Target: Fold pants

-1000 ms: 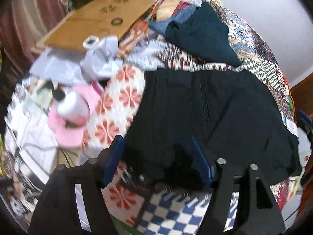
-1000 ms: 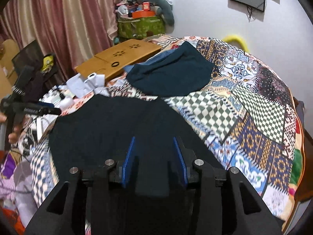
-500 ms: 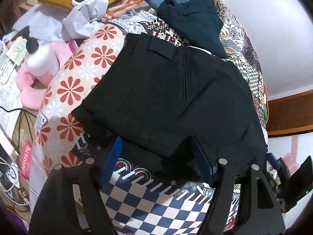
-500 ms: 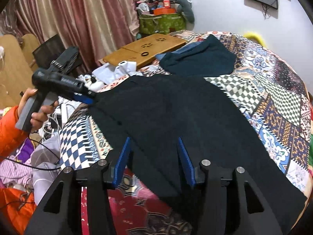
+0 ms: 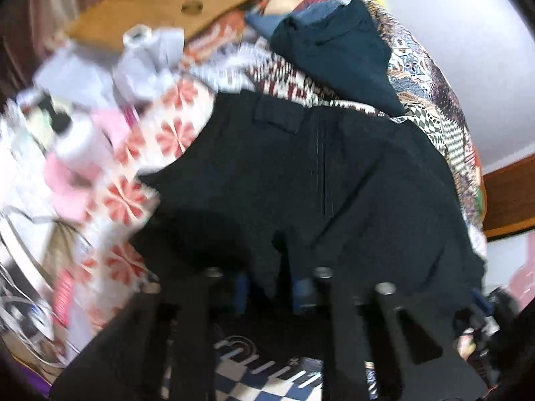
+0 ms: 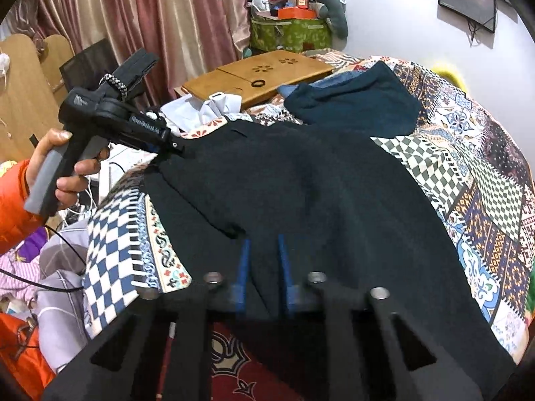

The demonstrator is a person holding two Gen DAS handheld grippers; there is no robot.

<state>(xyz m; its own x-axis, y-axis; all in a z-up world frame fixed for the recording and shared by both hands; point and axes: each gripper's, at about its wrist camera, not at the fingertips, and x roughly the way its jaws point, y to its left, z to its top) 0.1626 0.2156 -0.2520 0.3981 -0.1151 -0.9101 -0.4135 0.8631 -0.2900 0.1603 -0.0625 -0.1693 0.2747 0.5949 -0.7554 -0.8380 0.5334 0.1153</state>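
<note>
- Between the blue pads of the right gripper (image 6: pixel 262 260), a fold of the black pants (image 6: pixel 317 193) is pinched at their near edge, the jaws drawn tight.
- At the far corner, the pants are caught by the left gripper (image 6: pixel 172 147), its jaws closing on the cloth, held by a hand (image 6: pixel 63 170) in an orange sleeve.
- The pants are spread over the patchwork bedspread (image 6: pixel 485 183), a dark teal garment (image 6: pixel 357 100) lying beyond.
</note>
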